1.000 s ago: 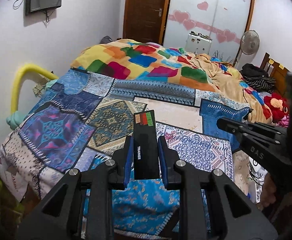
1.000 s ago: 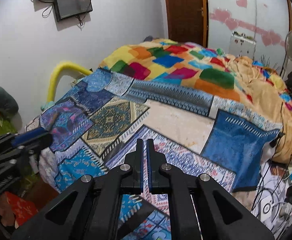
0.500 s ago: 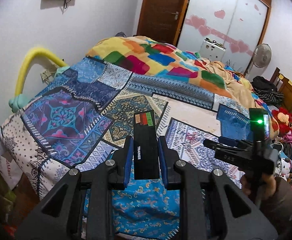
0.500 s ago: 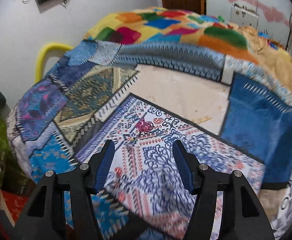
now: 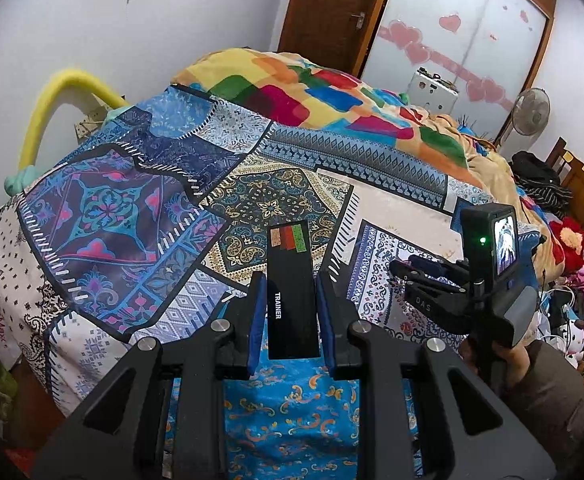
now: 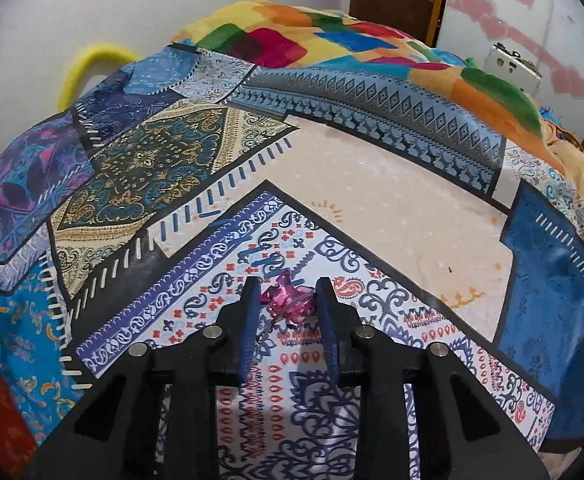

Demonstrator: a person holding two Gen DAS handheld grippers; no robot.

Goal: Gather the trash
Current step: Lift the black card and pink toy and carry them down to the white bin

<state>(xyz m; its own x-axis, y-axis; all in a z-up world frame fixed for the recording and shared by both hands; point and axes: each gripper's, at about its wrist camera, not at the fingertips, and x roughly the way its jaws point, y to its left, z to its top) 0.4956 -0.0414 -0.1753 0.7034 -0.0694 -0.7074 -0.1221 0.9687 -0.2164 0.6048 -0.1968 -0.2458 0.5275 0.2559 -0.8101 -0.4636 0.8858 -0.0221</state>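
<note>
Gripping a black box [image 5: 292,300] marked TRAINER, the left gripper [image 5: 292,300] has its blue pads pressed on both sides and holds it above the patchwork bedspread [image 5: 124,216]. Right gripper [image 6: 288,304] has just been closing, narrow gap, crumpled pink wrapper [image 6: 288,302] between its fingers on the white-blue paisley patch of the bedspread, pads look to touch it at both sides. Right gripper also shows in the left view [image 5: 415,276], low over the bed, well apart from the colourful blanket [image 5: 311,92] behind
</note>
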